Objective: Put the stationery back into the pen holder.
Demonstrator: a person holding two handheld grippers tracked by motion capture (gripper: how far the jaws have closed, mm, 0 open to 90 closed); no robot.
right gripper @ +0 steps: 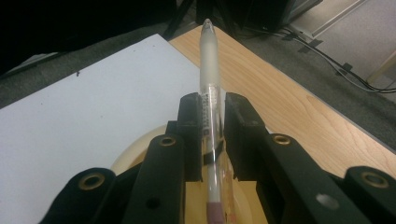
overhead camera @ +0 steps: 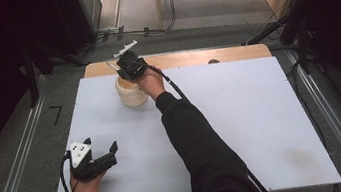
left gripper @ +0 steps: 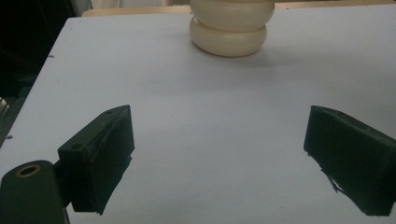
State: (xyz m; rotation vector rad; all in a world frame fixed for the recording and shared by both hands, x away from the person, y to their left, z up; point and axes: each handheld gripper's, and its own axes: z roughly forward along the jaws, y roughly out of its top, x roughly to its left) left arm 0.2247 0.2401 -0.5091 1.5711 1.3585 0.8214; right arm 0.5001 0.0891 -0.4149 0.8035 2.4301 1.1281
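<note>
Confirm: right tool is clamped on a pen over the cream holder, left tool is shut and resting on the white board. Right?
One error: the left tool is open, jaws wide apart with nothing between them, as the left gripper view shows. The rest holds: the right tool is clamped on the pen over the cream holder, left on the white board.

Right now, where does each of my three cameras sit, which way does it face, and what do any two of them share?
High view: above the person's side, looking forward and down on the white table; both forearms, left gripper, right gripper.
Left gripper view: rides the left gripper, facing across the table; its open black jaws frame the cream ribbed round pot.
Right gripper view: rides the right gripper, over the pot, jaws pinching a clear plastic pen.
Shared: all three views show the pot.
</note>
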